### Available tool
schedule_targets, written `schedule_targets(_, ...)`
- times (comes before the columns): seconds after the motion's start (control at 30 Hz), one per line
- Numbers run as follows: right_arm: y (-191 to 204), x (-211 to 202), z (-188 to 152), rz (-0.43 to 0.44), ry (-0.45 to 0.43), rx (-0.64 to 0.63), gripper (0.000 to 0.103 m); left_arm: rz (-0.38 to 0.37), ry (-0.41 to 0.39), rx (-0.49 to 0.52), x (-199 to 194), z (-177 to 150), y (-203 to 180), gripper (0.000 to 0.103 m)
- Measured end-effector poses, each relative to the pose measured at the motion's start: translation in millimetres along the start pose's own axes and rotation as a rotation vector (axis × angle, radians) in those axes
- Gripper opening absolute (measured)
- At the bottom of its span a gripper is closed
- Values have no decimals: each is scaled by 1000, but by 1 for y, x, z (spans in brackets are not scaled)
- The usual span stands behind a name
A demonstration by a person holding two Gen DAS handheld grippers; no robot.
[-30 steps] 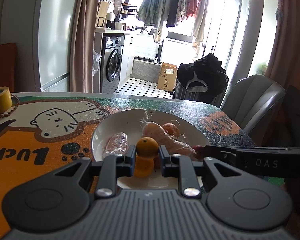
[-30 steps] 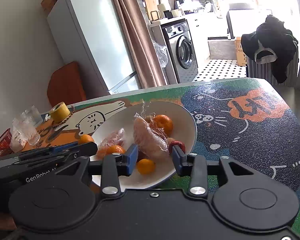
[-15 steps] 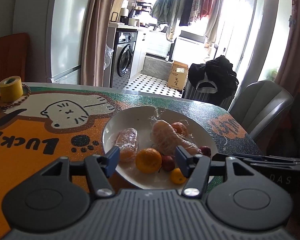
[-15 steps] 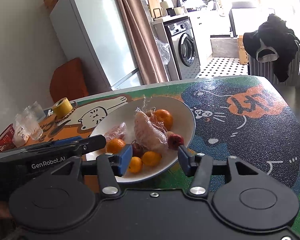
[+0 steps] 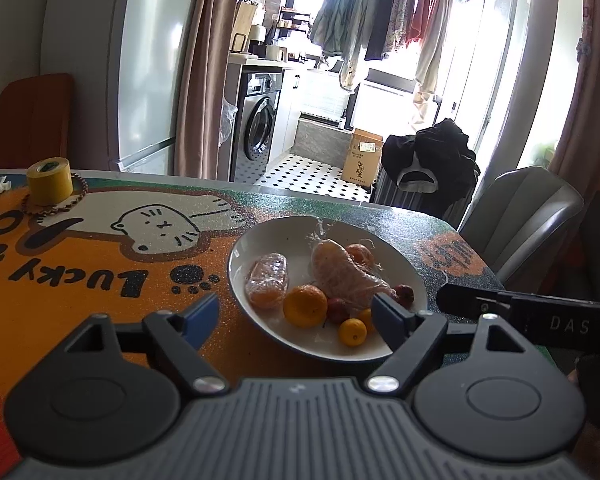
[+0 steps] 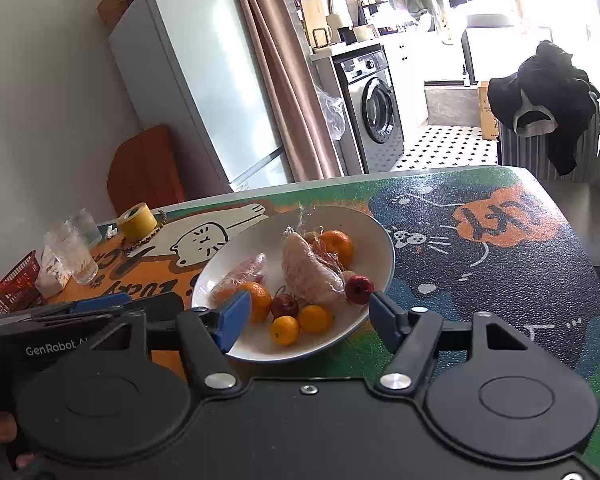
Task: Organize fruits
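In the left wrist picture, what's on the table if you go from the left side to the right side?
Yellow tape roll → white cartoon cat → wrapped fruit → big orange → small red fruit → right gripper.

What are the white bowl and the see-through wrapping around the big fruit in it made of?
The shallow white bowl looks like glazed ceramic: smooth, glossy, with a darker rim edge. The clear crinkled wrapping on the large pale fruit looks like thin plastic cling film: wrinkled, shiny, twisted to a wisp at the top.
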State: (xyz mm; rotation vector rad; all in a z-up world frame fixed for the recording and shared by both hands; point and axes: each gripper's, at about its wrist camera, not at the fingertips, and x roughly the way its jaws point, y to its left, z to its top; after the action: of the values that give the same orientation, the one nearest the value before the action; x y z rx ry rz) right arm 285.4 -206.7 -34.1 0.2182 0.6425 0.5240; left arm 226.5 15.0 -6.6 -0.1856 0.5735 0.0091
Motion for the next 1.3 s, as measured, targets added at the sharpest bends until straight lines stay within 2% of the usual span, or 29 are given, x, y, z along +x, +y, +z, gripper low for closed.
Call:
schedule_targets(0.17,3,-15,0,6,-24,-5,83,18,-22,-12,-19,-2,-3,89)
schedule_targets(0.37,7,-36,-3,15,-51,-11,94,49,-56,-27,-45,-6,-2,103)
schedule_targets(0.53,9,-53,-6,17,-72,-19,103,73,-89,-46,-67,-10,-1,103)
schedule_targets(0.83,17,-89,-14,15,-102,-34,103,59,-129,-39,-106,-21,-7,103)
schedule_targets(1.3,25,-144,-40,-17,-137,-54,103,38,-148,-12,-157,-49,-21,103)
